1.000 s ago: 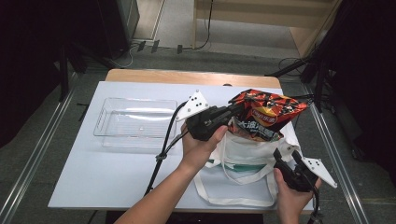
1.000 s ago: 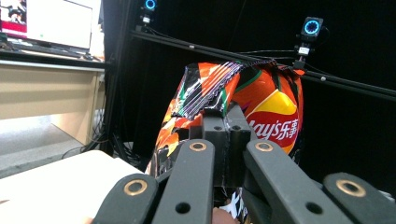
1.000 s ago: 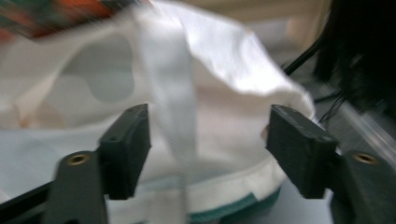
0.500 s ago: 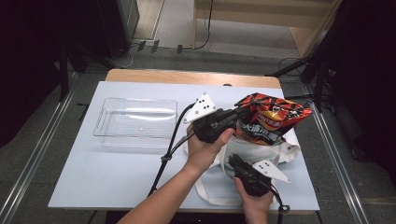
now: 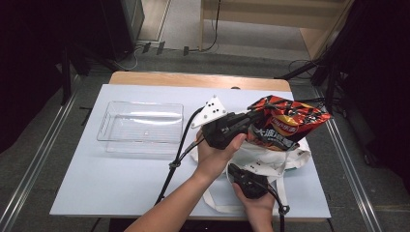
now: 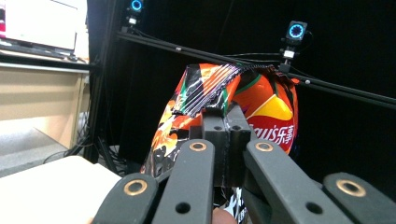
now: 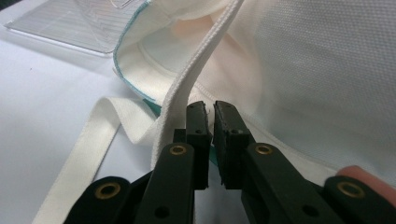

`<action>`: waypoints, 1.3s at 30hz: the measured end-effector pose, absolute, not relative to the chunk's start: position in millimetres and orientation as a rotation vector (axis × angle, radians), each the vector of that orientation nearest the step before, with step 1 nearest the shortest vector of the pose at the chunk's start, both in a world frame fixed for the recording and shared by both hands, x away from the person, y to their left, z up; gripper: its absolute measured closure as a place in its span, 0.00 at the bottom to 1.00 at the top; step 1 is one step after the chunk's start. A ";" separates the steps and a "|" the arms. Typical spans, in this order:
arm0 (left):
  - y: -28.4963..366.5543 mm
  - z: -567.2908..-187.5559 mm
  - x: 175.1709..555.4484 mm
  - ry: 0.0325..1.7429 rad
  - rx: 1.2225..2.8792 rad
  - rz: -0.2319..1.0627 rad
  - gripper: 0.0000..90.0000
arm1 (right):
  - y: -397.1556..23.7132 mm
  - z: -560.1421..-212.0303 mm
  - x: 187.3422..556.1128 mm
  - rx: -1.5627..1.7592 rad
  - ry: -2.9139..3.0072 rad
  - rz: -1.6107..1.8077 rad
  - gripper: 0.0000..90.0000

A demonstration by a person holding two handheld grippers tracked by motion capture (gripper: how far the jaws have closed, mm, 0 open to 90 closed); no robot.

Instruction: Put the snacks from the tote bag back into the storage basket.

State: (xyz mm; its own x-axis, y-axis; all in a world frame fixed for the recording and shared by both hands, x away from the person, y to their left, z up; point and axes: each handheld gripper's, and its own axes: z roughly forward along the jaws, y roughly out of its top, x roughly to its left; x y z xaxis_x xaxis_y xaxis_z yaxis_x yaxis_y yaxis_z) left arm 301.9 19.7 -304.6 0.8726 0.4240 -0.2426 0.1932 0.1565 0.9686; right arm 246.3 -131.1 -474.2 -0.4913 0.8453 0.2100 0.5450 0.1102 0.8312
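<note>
Red-orange chip bag (image 5: 285, 123) is clamped at its crimped top edge by the left gripper (image 5: 251, 121), held above the white tote bag (image 5: 270, 159) near the table's right edge (image 5: 316, 193). Right gripper (image 7: 209, 112) jaws have just been closing, nearly shut at the tote's rim beside a strap (image 7: 187, 93); whether cloth is pinched cannot be told. Bag bottom is hidden behind the jaws. Clear tray (image 5: 140, 128) sits well apart, open tabletop around it. Since earlier, the right gripper was brought leftward to the tote's front.
</note>
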 end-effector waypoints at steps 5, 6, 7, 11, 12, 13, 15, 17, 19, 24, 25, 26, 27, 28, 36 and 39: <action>20.9 -301.0 300.4 0.523 1.422 0.187 1.00 | -134.3 -473.8 245.4 1.384 2.043 1.360 0.83; 22.0 -300.5 300.6 0.523 1.424 0.189 1.00 | -137.2 -473.2 244.0 1.395 2.012 1.380 0.77; 23.4 -300.1 300.9 0.524 1.423 0.189 1.00 | -139.2 -472.5 242.3 1.403 1.978 1.384 0.70; 31.3 -298.3 301.7 0.530 1.424 0.209 1.00 | -153.3 -465.7 231.4 1.359 1.841 1.356 0.48; 32.8 -298.0 302.0 0.531 1.422 0.212 1.00 | -160.0 -463.0 228.5 1.358 1.810 1.367 0.43; 35.0 -297.5 302.5 0.534 1.419 0.214 1.00 | -164.8 -461.5 227.6 1.359 1.795 1.372 0.38; 37.9 -296.2 302.2 0.538 1.416 0.221 1.00 | -178.5 -457.4 227.3 1.376 1.756 1.396 0.29; 40.9 -294.3 301.2 0.535 1.412 0.228 1.00 | -192.4 -453.8 227.1 1.386 1.716 1.415 0.25; 43.8 -292.9 300.5 0.535 1.409 0.238 1.00 | -204.7 -451.1 227.2 1.383 1.686 1.432 0.23; 54.4 -292.8 301.1 0.546 1.405 0.255 1.00 | -221.4 -446.5 221.8 1.340 1.654 1.417 0.18; 56.6 -293.2 301.4 0.550 1.404 0.259 1.00 | -223.5 -446.1 221.1 1.320 1.661 1.415 0.17; 58.4 -293.5 301.6 0.556 1.405 0.262 1.00 | -225.0 -445.7 220.3 1.313 1.673 1.421 0.17; 60.6 -294.0 302.2 0.558 1.405 0.265 1.00 | -226.3 -445.6 219.9 1.308 1.679 1.420 0.17; 63.1 -294.5 302.5 0.563 1.406 0.269 1.00 | -227.4 -445.5 219.2 1.304 1.686 1.424 0.17; 85.6 -298.5 304.4 0.600 1.395 0.299 1.00 | -230.6 -445.8 217.8 1.291 1.695 1.419 0.17; 94.5 -300.1 304.7 0.617 1.385 0.309 1.00 | -230.1 -446.3 218.0 1.287 1.697 1.410 0.17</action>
State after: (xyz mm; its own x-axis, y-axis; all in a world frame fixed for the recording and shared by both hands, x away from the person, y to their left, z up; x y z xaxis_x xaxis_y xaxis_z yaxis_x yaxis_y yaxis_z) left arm 304.7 94.5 -300.1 0.8059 0.5479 -0.2243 0.1491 0.1788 0.9725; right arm 218.0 -230.1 -446.3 -0.3669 0.9194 0.1414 0.3073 -0.0237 0.9513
